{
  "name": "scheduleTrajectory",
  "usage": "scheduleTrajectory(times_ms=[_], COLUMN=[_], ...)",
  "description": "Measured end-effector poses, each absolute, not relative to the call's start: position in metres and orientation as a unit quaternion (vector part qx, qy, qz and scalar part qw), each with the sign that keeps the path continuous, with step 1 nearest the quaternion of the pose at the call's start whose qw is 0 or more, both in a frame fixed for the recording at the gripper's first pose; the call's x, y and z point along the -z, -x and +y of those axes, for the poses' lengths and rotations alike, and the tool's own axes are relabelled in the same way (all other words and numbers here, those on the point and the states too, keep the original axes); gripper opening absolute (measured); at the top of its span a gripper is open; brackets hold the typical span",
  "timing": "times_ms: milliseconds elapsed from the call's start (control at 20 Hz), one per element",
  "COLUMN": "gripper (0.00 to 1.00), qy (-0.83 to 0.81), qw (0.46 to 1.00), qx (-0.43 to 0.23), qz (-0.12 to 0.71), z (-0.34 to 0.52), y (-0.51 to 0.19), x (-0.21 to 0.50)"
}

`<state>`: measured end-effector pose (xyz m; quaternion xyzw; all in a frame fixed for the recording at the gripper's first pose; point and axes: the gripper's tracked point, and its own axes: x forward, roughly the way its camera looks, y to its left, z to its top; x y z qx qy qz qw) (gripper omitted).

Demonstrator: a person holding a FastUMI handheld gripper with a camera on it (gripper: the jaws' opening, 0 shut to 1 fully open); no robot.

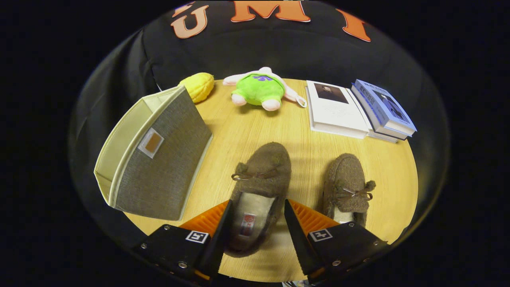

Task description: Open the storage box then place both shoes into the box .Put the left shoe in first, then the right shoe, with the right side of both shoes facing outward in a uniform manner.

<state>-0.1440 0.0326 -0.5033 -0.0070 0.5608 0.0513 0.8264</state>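
Two brown fuzzy slippers with small bows lie on the round wooden table [303, 147], toes pointing away from me. The nearer shoe [263, 167] lies with its heel and pale lining between my fingers. My gripper [258, 203] is open around that heel: the left finger is at the shoe's side, and a gap shows between the right finger and the shoe. The second shoe [348, 179] sits to the right, just beyond my right finger. The grey fabric storage box [163, 159] stands to the left of the shoes, with its cream inside open toward the far left.
Beyond the box lies a yellow corn toy [197, 85]. A green and pink plush [259, 89] rests at the table's far edge. A white book [334, 109] and a stack of blue books [382, 107] lie at the far right.
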Motion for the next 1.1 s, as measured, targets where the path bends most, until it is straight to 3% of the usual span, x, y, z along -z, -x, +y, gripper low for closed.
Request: scheduleTrajectory(times_ms=[550,900,1100], gripper=[0.45,0.07,0.04], qy=[-0.011,-0.021,-0.076], qw=[0.833,0.830,0.809], qx=[0.004,0.033,0.048], qz=[0.553,0.556,0.580], z=[0.005,0.006,0.017], y=[0.117,0.111,0.119], x=[0.553,0.558,0.547])
